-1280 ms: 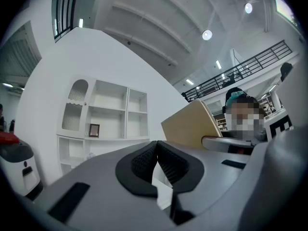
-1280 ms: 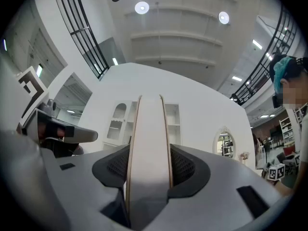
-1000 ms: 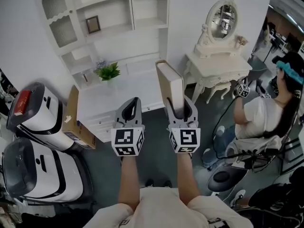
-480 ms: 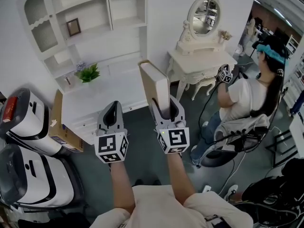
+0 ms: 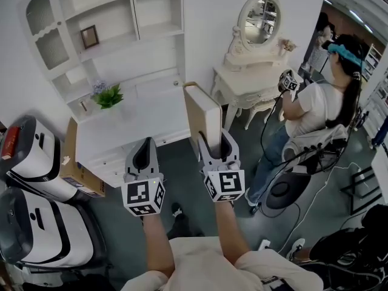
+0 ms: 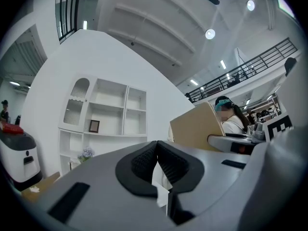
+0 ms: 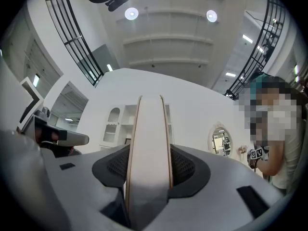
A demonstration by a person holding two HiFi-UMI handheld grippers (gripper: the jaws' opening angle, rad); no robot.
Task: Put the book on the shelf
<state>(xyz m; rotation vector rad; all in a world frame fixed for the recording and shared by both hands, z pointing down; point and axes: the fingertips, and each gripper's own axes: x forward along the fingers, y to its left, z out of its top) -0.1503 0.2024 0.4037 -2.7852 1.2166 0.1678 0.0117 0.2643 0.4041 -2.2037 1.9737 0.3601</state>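
Right gripper [image 5: 214,140]: jaws clamped on the thick tan hardcover book [image 5: 203,109], one pad pressing each cover at its lower end.
Book: stands upright on edge between the right jaws and rises well above them, white page edges showing between the covers; it is held in the air.
Left gripper [image 5: 145,147]: jaws closed together, pads meeting, nothing between them; just left of the right jaws.
Shelf: tall white shelf unit [image 5: 130,17], ahead of both jaws and well apart; a small dark picture frame [image 5: 90,36] stands in one compartment.
Tabletop: white cabinet top [image 5: 151,111] beyond the jaws, below the shelves; a small green potted plant [image 5: 109,96] sits ahead-left of the left jaws.
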